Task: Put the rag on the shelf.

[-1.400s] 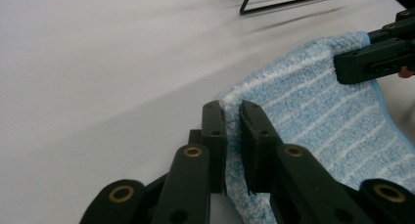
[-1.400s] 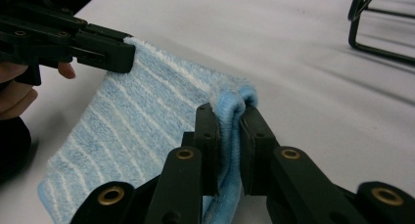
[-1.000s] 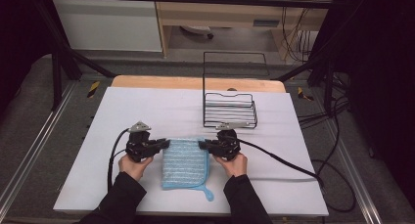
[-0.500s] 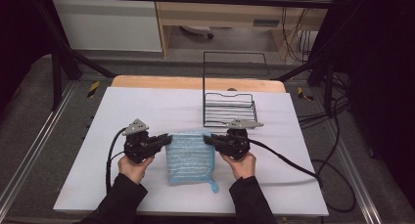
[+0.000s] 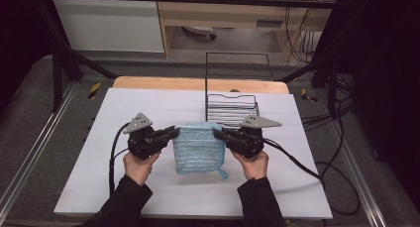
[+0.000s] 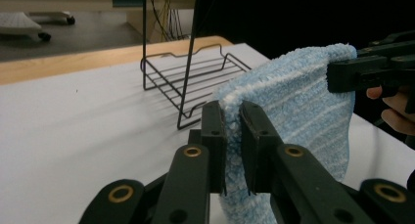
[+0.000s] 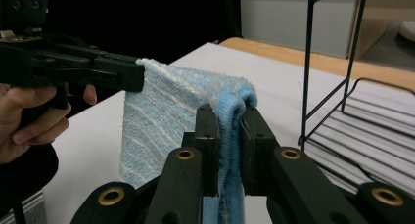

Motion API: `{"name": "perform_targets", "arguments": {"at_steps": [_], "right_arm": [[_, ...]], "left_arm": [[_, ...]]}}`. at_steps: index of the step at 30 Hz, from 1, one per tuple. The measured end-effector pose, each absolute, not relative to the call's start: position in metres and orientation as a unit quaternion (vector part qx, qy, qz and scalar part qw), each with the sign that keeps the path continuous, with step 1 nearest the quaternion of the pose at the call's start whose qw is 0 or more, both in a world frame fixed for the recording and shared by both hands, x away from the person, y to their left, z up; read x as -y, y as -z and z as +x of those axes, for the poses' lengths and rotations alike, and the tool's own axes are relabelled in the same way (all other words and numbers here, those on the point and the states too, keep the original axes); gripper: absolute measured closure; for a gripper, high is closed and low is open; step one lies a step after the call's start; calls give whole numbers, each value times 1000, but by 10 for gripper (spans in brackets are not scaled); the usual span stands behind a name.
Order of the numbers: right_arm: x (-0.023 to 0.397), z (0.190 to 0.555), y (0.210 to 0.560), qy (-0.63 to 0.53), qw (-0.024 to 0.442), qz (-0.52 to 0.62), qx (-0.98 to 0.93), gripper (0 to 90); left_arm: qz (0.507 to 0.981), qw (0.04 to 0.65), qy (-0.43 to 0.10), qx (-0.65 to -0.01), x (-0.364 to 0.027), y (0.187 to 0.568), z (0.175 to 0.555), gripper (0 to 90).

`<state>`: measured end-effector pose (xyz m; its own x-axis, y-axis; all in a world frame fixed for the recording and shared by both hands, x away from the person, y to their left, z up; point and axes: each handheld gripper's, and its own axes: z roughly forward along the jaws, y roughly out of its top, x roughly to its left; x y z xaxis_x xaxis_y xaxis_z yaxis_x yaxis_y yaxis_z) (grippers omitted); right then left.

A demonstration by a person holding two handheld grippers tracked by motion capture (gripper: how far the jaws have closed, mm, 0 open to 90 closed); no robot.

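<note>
- Person's forearms are coming in from the near table edge, both hands wrapping the gripper bodies, grippers pointing inward at each other, roughly level.
- left gripper (image 5: 171, 133) is pinching the left top corner of the blue microfiber cloth (image 5: 198, 147); in the left gripper view (image 6: 233, 121) its jaws are squeezing the folded edge, nearly closed with just cloth thickness between them.
- right gripper (image 5: 218, 133) is doing the same on the right top corner; the right gripper view (image 7: 229, 123) shows the jaws clamped on a bunched blue hem.
- Cloth is hanging between the two grippers, lifted, lower edge looking close to or brushing the white table (image 5: 148, 108); can't tell whether it is touching. Small hanging loop (image 5: 222, 174) is dangling at the bottom right.
- Risk: both grips are sitting near the cloth edge. If the hands are pulling apart too hard, a corner is likely slipping out and the cloth is dropping in a heap.
- Risk: right grip is on a bunched fold, so layers could be sliding unevenly and skewing the hang.
- Risk: wire rack (image 5: 232, 108) is standing just behind the cloth. Pushing forward at this height could be snagging the cloth or a jaw on the wire front rail, or shoving the rack.
</note>
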<state>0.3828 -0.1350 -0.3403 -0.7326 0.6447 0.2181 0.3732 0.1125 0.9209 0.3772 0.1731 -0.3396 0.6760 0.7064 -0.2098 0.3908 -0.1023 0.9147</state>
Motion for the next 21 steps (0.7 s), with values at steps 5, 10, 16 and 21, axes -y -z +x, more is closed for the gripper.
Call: {"name": "perform_targets", "arguments": {"at_steps": [5, 10, 16, 21], "right_arm": [[142, 378, 328, -579, 145, 336, -729, 807], [149, 376, 316, -586, 163, 333, -721, 806], [156, 373, 304, -590, 188, 327, -714, 807], [165, 371, 291, -602, 211, 326, -698, 806]], "left_arm": [[721, 568, -151, -367, -165, 329, 380, 810], [716, 578, -161, -356, -156, 318, 383, 810], [709, 590, -167, -348, -147, 307, 388, 810], [701, 604, -174, -338, -138, 295, 392, 810]]}}
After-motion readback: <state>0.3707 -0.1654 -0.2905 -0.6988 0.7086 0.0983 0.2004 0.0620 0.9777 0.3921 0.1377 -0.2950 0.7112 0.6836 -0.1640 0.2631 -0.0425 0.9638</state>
